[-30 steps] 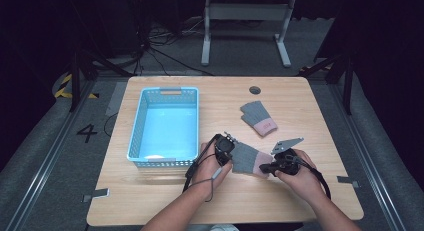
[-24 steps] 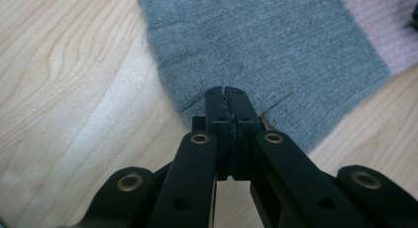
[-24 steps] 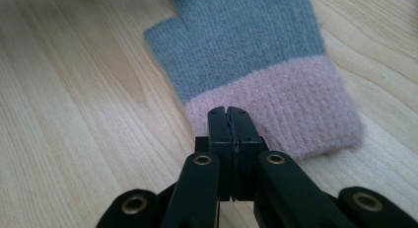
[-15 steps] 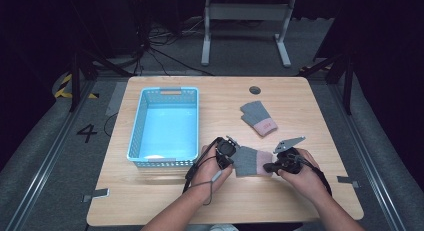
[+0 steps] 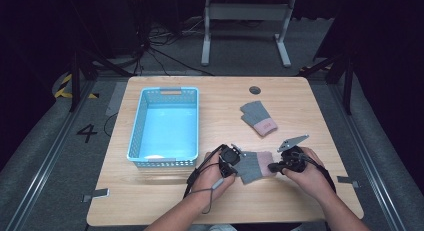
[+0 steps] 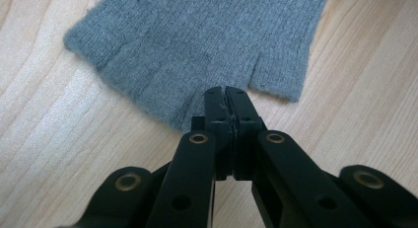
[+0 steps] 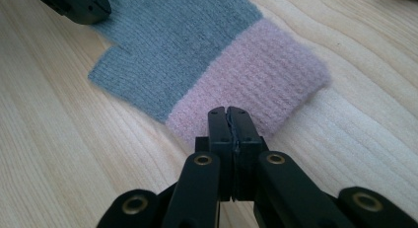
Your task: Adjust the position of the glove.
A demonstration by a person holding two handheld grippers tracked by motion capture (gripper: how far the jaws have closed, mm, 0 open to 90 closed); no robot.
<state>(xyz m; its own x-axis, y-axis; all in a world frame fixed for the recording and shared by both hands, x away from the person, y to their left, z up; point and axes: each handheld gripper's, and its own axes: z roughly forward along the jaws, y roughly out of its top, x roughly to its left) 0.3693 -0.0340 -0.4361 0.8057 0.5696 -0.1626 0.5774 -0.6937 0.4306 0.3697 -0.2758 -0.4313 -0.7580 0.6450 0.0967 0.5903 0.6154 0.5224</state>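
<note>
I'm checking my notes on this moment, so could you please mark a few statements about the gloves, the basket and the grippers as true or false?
1. The left gripper has its jaws shut at the finger end of the near glove. True.
2. The right gripper is at the glove's grey end. False: it is at the pink cuff.
3. The blue basket holds the second glove. False: that glove lies on the table.
4. Both jaw pairs are closed. True.

I see a fuzzy knit glove (image 7: 197, 45), grey wool with a softer pink cuff, on my pale, smooth-grained wooden worktop (image 7: 59, 154); the basket (image 5: 165, 128) looks glossy blue plastic.
</note>
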